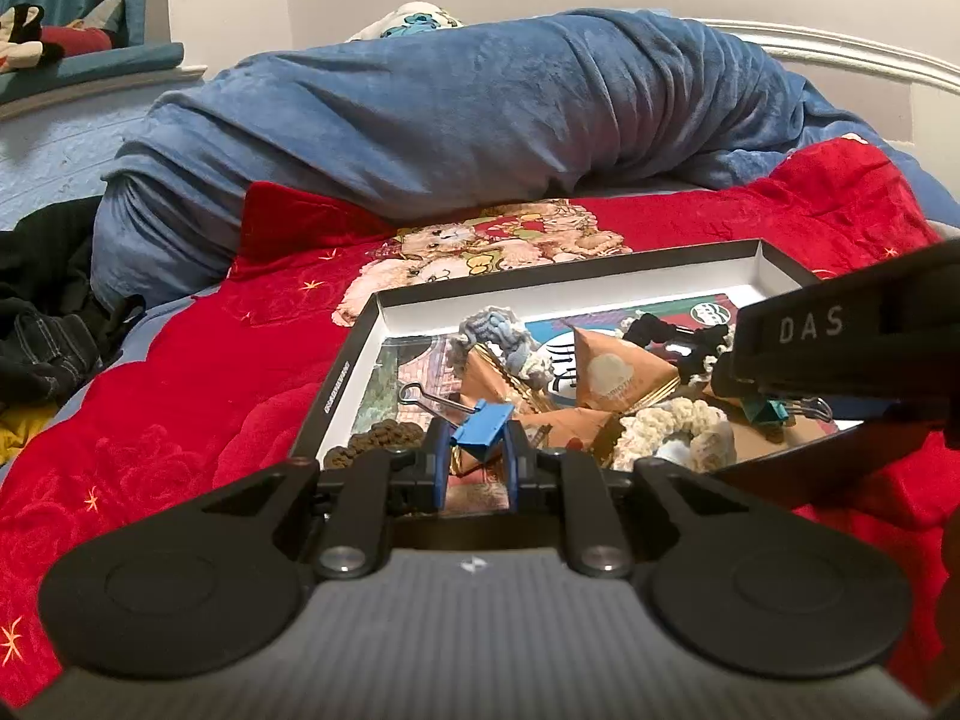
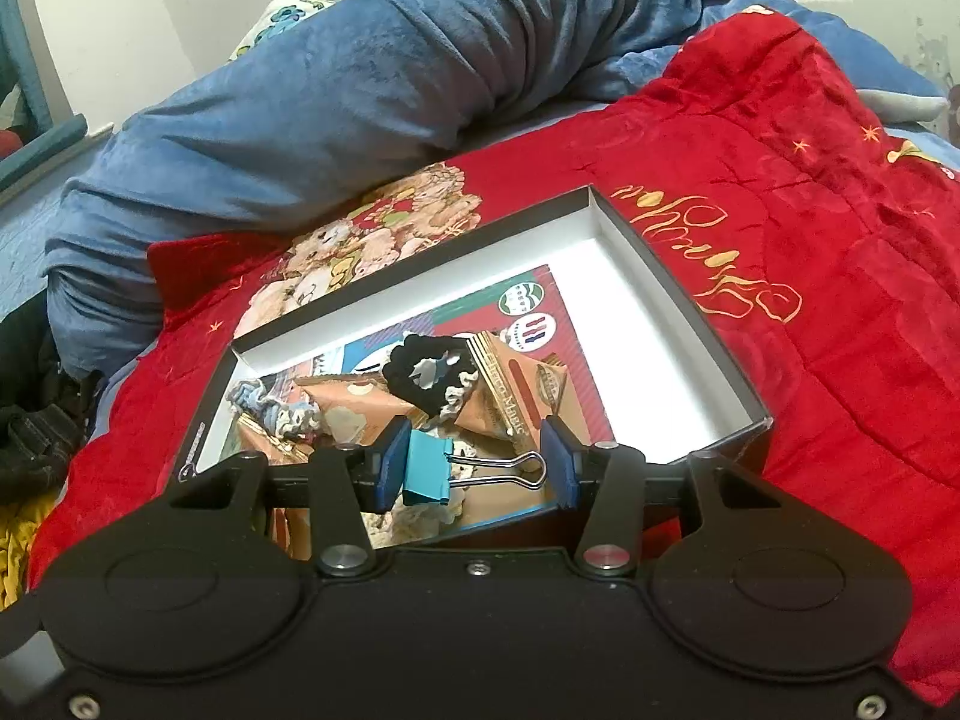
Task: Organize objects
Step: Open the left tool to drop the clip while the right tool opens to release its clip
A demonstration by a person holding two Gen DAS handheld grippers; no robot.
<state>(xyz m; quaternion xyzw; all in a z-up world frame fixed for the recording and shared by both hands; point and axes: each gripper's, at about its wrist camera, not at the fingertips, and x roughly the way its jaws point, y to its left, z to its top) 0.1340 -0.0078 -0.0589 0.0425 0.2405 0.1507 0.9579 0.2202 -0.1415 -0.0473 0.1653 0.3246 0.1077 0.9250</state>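
Over the shallow black cardboard box [image 1: 774,267] on the red quilt [image 1: 180,396] | left gripper [image 1: 477,468] is clamped on a blue metal binder clip [image 1: 483,429] | right gripper [image 2: 474,474] is spread around a teal metal binder clip [image 2: 427,474].

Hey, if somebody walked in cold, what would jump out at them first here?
Probably the shallow box crammed with odds and ends, sitting on a bright red blanket in front of a rumpled blue blanket. Next, the left claw shut on a blue binder clip, and a teal binder clip between the right claw's open pads.
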